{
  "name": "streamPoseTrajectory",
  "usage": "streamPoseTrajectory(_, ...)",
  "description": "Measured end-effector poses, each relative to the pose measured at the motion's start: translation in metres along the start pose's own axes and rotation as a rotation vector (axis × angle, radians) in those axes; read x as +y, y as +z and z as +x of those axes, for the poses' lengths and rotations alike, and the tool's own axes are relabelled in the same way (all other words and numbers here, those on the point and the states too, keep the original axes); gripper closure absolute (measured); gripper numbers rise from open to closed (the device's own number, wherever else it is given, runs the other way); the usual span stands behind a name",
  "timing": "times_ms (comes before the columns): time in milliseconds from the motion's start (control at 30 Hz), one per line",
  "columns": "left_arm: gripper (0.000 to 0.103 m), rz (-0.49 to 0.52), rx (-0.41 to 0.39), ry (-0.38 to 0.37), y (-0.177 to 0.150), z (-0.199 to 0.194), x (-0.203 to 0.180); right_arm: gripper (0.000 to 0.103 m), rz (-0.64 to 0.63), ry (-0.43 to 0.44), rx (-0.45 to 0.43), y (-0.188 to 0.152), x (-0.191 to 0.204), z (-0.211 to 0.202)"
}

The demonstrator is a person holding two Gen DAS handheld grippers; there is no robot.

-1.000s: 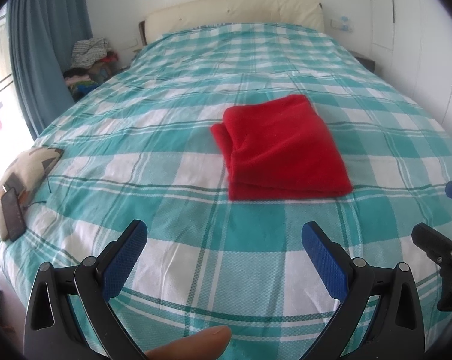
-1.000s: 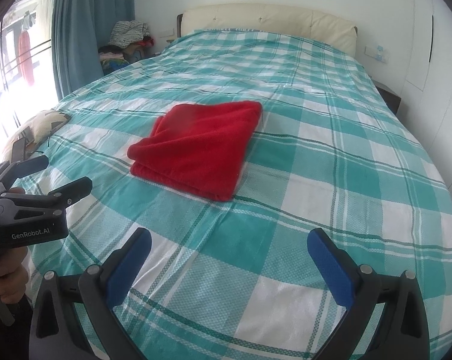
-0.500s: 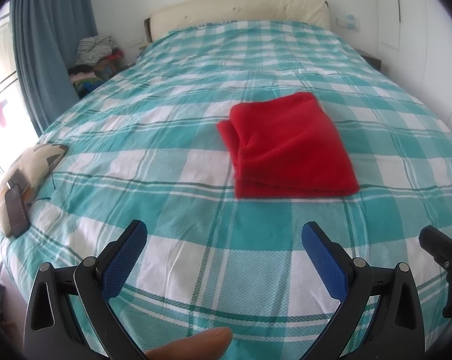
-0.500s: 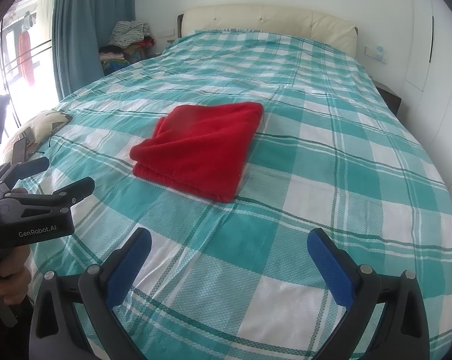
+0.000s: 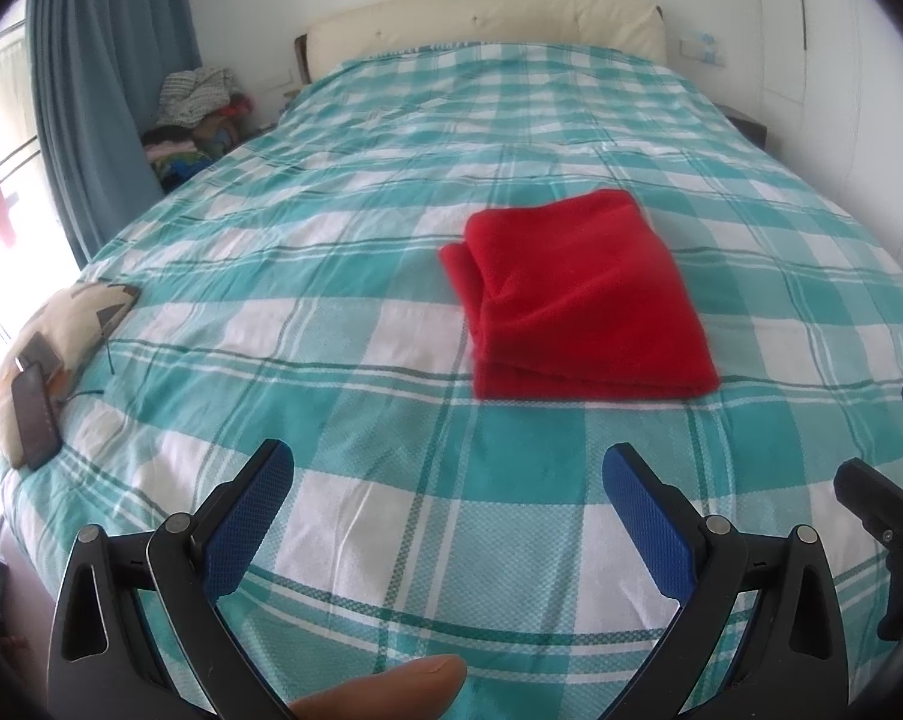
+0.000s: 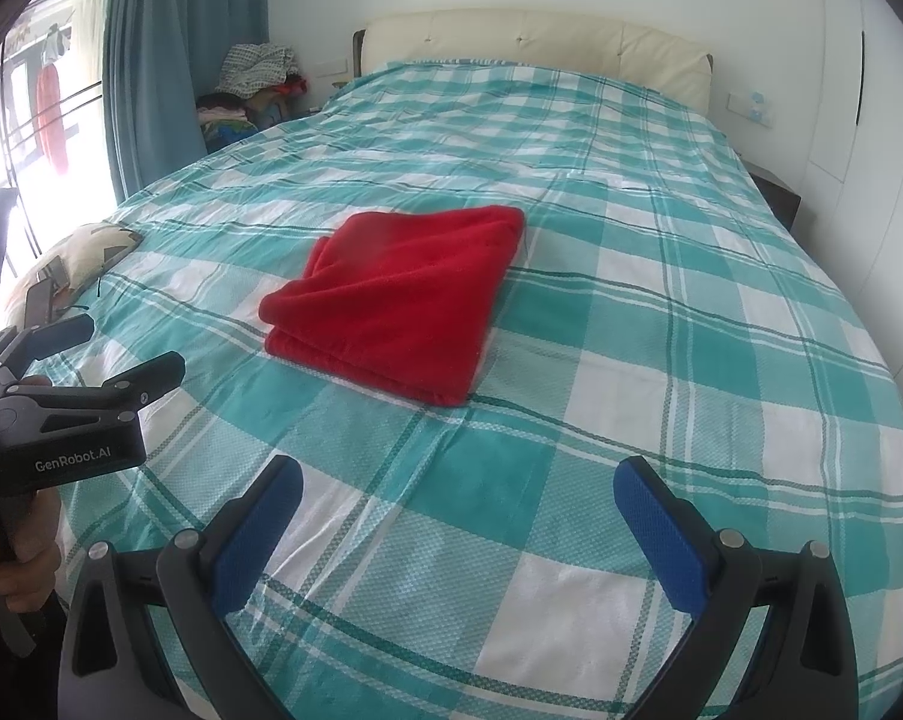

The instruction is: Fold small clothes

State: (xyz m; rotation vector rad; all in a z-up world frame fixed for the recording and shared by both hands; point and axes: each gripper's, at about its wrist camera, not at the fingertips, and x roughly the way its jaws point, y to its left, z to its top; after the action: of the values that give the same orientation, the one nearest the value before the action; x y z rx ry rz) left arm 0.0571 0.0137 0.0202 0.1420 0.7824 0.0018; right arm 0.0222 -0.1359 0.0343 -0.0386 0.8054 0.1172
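Observation:
A red fleece garment (image 5: 577, 294) lies folded into a flat rectangle on the teal-and-white checked bedspread (image 5: 343, 276); it also shows in the right wrist view (image 6: 397, 300). My left gripper (image 5: 448, 480) is open and empty, held above the bed's near edge, well short of the garment. My right gripper (image 6: 457, 495) is open and empty, also short of the garment. The left gripper shows at the left of the right wrist view (image 6: 106, 348). Part of the right gripper shows at the right edge of the left wrist view (image 5: 889, 510).
A patterned cushion (image 5: 61, 330) with a dark phone (image 5: 31, 414) on it lies at the bed's left edge. A pile of clothes (image 6: 253, 90) sits by the blue curtain (image 6: 169, 54). A cream headboard (image 5: 481, 18) and white walls bound the bed.
Both grippers have drawn back slightly and shifted; the garment lies unchanged on the bed. Both stay open.

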Motion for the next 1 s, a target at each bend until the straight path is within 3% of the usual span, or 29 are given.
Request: streamPoseTrajectory(1000,0.0,0.031,0.02,-0.029,-0.0009,0.0008,-0.0079,0.001,-0.041,-0.045,-0.001,-0.0015,0.0074,0.0005)
